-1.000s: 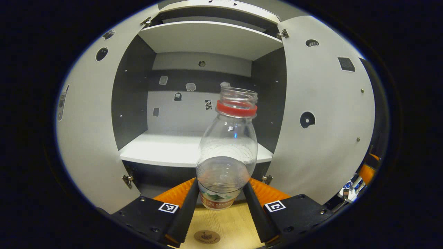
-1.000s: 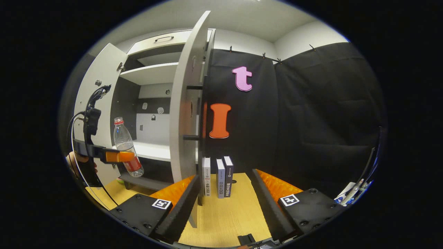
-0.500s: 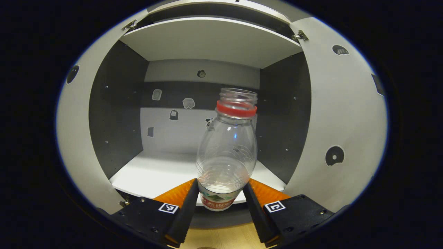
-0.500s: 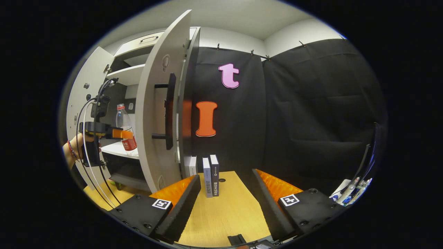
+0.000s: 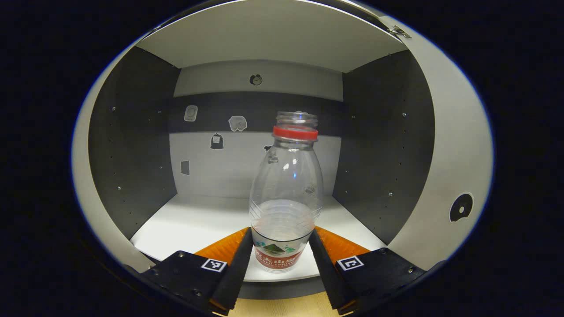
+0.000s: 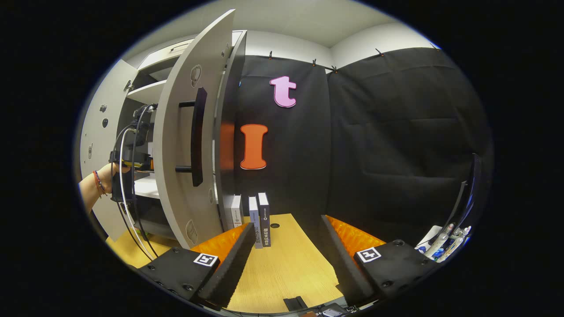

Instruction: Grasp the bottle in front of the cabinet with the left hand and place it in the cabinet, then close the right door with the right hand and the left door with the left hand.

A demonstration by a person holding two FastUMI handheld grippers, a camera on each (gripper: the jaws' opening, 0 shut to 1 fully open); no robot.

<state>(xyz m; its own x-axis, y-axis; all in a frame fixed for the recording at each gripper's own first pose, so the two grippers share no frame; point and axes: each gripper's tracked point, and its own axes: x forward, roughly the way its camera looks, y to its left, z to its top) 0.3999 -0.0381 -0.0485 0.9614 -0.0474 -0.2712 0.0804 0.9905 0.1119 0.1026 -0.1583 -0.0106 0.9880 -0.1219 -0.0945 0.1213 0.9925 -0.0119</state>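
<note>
A clear plastic bottle (image 5: 286, 193) with a red neck ring and no cap stands upright between my left gripper's (image 5: 278, 264) fingers, which are shut on its lower body. It hangs at the front edge of the cabinet's white shelf (image 5: 198, 224). In the right gripper view, the left gripper (image 6: 132, 154) and the hand holding it reach into the cabinet behind the open right door (image 6: 185, 145), which carries a dark bar handle (image 6: 197, 136). The open left door (image 6: 99, 141) stands beyond. My right gripper (image 6: 288, 259) is open above the wooden table (image 6: 282, 264), to the right of that door.
Three books (image 6: 255, 215) stand upright on the table against the black cloth wall, just right of the cabinet. Small stickers (image 5: 216, 141) dot the cabinet's back panel. An upper shelf (image 5: 264, 39) roofs the compartment. Cables (image 6: 128, 198) trail from the left gripper. Small items (image 6: 445, 240) lie at far right.
My left gripper has carried the bottle forward into the cabinet opening, over the shelf's front. The right gripper's view has swung right, so the right door's outer face and handle show more.
</note>
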